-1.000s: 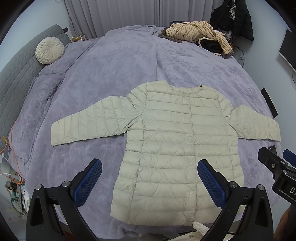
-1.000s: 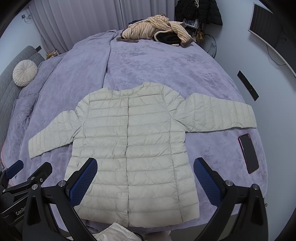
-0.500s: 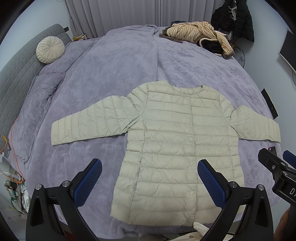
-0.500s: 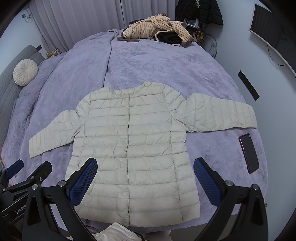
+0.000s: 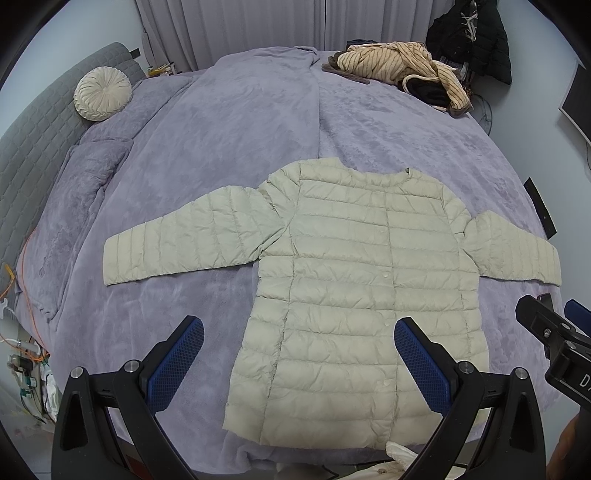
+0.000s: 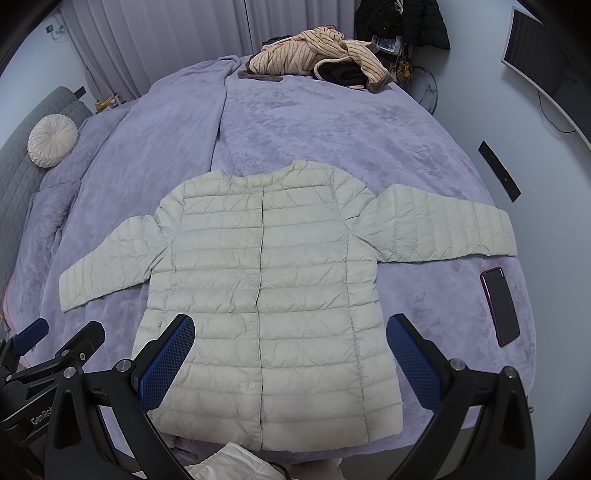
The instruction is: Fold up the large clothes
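Pale quilted jacket (image 5: 354, 288) spread flat, front up, on the purple bedspread (image 5: 229, 122), both sleeves out to the sides, hem toward the near edge of the bed. Left gripper (image 5: 299, 354) above the near edge, fingers wide apart, holding nothing; left blue pad (image 5: 173, 360) over bare bedspread, right one over the jacket's lower front by the snap line. Right gripper (image 6: 290, 356) likewise spread wide and empty, framing the lower body of the jacket (image 6: 269, 295) across the hem region. Whether either claw touches the fabric: cannot tell.

No containers in sight. Striped beige garment (image 6: 314, 59) heaped with dark clothing at the far edge of the bed. Round cream cushion (image 5: 102, 94) against the grey headboard (image 5: 33, 122). Dark phone (image 6: 500, 306) flat on the bedspread, just below the jacket's right sleeve cuff, apart from it.

Jacket hem partly hidden behind the gripper bodies in both views. Pale fabric (image 6: 229, 463) cut off at the bottom edge, nature unclear. Dark coats (image 5: 469, 33) hanging in the far corner, details hard to make out. Right sleeve end near the frame edge in the left wrist view.
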`<state>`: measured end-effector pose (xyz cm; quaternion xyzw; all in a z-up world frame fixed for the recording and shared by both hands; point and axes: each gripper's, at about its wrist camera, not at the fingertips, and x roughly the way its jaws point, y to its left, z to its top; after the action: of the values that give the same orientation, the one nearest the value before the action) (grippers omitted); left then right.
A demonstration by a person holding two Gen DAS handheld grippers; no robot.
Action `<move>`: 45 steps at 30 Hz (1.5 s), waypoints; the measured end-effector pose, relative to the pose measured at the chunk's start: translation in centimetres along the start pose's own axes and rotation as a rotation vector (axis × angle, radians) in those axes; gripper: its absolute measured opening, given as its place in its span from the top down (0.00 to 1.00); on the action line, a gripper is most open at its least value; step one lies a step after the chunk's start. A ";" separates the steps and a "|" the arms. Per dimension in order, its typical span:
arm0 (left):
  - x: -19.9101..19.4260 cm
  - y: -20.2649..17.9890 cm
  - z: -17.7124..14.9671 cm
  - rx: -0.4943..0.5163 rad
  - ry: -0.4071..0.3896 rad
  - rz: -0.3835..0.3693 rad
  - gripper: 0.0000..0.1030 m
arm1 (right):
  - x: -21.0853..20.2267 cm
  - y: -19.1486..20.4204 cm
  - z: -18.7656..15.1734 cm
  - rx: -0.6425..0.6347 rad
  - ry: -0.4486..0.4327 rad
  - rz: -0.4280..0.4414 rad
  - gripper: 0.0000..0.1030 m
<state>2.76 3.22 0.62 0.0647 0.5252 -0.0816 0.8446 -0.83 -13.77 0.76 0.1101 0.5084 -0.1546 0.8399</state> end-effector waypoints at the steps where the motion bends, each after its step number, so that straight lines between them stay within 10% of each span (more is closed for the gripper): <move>1: 0.0 0.2 0.0 -0.002 0.002 0.000 0.00 | 0.1 0.4 0.0 -0.002 0.002 0.000 0.00; 19: 3.0 6.5 0.1 -0.104 0.044 -0.037 0.00 | 1.7 3.4 1.6 -0.024 0.031 0.043 0.00; 32: 15.1 21.4 -1.9 -0.397 0.120 -0.030 0.00 | 12.8 11.9 -0.9 -0.196 0.268 0.109 0.00; 42: 25.1 28.0 -1.7 -0.601 0.118 -0.159 0.00 | 21.1 18.2 1.3 -0.208 0.235 0.182 0.00; 45: 27.6 29.1 -1.5 -0.654 0.117 -0.230 0.00 | 23.2 20.0 2.2 -0.231 0.210 0.210 0.14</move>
<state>19.49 30.01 -24.15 -0.2642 0.5747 0.0002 0.7745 18.52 0.62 -18.26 0.0809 0.5933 0.0058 0.8009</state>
